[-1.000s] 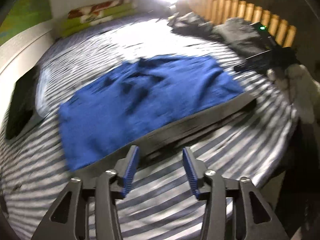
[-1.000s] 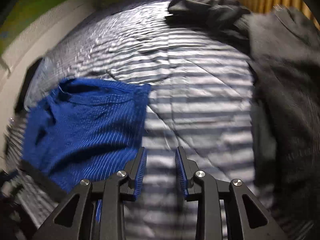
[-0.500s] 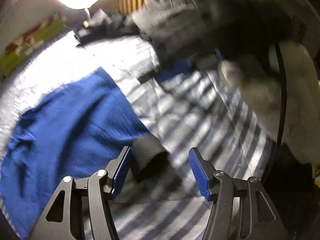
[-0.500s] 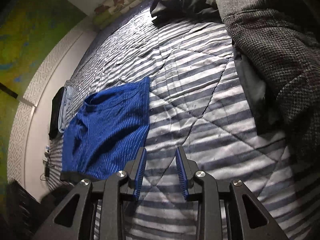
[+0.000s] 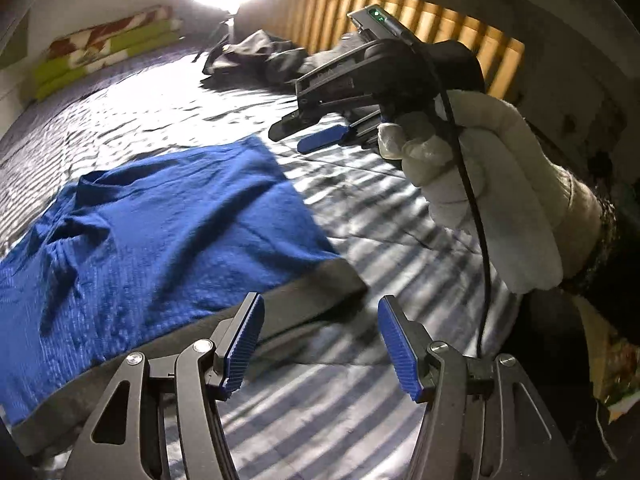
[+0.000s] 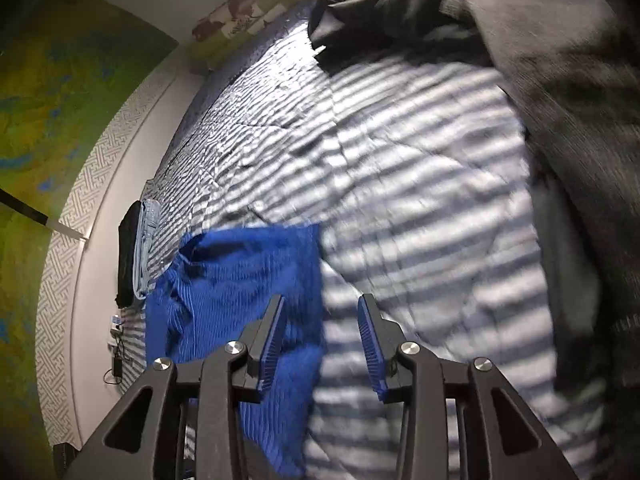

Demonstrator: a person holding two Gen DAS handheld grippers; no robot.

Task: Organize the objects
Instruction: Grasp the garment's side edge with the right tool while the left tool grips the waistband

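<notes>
We see the blue shorts (image 5: 160, 224) lying flat on the striped bed cover (image 5: 380, 208), filling the left centre of the left wrist frame. Our left gripper (image 5: 320, 344) hovers over their dark waistband (image 5: 304, 300), jaws wide apart. Our right gripper (image 6: 322, 344), jaws apart and holding nothing, seems just above the shorts' edge; blur hides any contact.

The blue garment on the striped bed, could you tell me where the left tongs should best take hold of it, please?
Probably at the dark waistband corner of the blue garment, coming in low from the near edge. That corner lies flat on the striped bedcover just ahead of the open left tongs, and its thicker hem should give the pads more to pinch.
</notes>
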